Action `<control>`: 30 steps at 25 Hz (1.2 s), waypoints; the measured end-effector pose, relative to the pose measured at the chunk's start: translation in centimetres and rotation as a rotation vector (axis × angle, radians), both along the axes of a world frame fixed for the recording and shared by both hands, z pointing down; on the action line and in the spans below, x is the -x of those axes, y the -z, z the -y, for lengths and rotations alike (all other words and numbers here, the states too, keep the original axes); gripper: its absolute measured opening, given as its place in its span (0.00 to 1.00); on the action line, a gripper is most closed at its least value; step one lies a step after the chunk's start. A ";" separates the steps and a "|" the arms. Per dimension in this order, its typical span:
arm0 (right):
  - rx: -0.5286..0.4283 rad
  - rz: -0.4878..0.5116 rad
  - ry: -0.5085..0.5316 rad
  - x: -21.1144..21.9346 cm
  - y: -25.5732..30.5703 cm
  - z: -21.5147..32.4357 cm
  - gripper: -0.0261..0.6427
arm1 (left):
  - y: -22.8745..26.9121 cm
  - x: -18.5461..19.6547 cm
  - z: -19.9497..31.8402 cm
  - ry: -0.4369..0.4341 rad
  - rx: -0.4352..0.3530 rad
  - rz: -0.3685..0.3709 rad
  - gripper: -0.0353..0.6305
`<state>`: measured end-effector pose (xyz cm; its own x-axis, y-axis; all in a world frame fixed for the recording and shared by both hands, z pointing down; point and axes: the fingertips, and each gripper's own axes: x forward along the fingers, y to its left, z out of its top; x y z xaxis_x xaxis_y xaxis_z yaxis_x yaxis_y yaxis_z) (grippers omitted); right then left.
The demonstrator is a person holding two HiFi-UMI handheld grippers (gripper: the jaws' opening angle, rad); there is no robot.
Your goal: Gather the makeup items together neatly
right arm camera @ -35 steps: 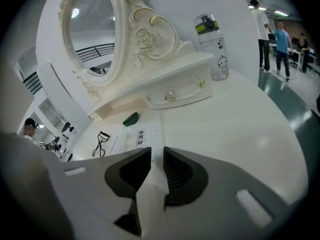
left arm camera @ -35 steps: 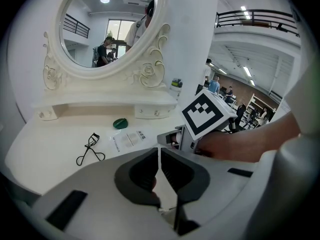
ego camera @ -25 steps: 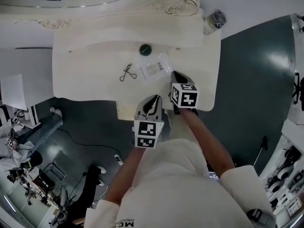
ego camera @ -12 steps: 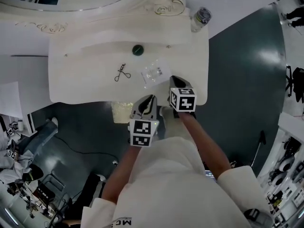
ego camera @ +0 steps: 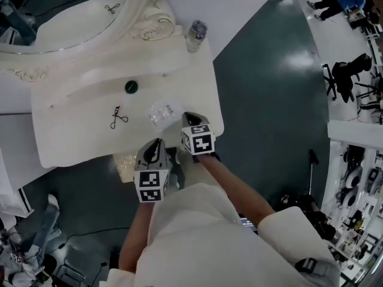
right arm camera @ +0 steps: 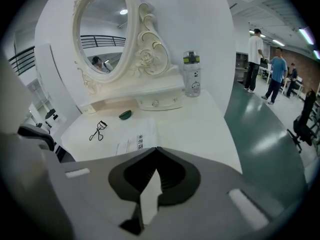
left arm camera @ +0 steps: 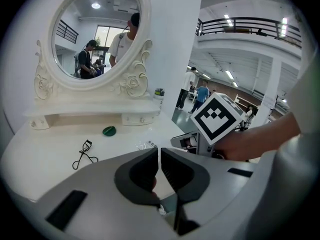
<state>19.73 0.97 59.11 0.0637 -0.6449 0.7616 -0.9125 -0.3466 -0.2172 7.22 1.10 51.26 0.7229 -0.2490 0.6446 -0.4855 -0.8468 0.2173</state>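
Observation:
On the white dressing table (ego camera: 72,136) lie a black eyelash curler (ego camera: 118,117), a round green compact (ego camera: 131,87) and a clear plastic packet (ego camera: 164,112). My right gripper (ego camera: 190,118) is shut and empty, its tip just right of the packet, near the table's front right corner. My left gripper (ego camera: 157,143) is shut and empty too, held off the front edge, below the packet. The left gripper view shows the curler (left arm camera: 84,154), compact (left arm camera: 109,130) and packet (left arm camera: 146,145) ahead of the left gripper (left arm camera: 159,149). In the right gripper view the packet (right arm camera: 136,141) lies just ahead of the right gripper (right arm camera: 157,149).
An oval mirror (ego camera: 78,17) in a carved white frame stands at the back of the table. A clear water bottle (ego camera: 196,34) stands at the back right corner. A beige stool seat (ego camera: 124,160) sits under the front edge. Dark green floor (ego camera: 269,100) lies to the right.
The head view has swung, so the table now sits further left and tilted in the picture. Both grippers stay shut and keep their places near the table's front edge.

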 end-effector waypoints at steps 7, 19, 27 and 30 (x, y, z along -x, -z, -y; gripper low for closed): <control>0.004 -0.014 -0.015 0.2 0.1 -0.5 0.04 | 0.2 1.3 -0.5 -0.011 -0.005 0.001 0.06; 0.025 -0.066 -0.017 0.0 0.6 -2.2 0.04 | 0.9 2.2 -1.6 -0.018 -0.018 -0.018 0.06; 0.043 -0.074 -0.004 -0.1 0.2 -4.3 0.04 | 1.0 4.2 -3.6 -0.014 -0.011 0.018 0.06; 0.076 -0.107 0.070 -1.2 -0.3 -4.9 0.04 | 1.1 3.8 -4.6 -0.022 -0.006 0.019 0.06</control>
<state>20.91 5.86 59.42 0.1043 -0.5913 0.7997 -0.9515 -0.2932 -0.0927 3.38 5.66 50.20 0.7156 -0.2369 0.6571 -0.4708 -0.8585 0.2032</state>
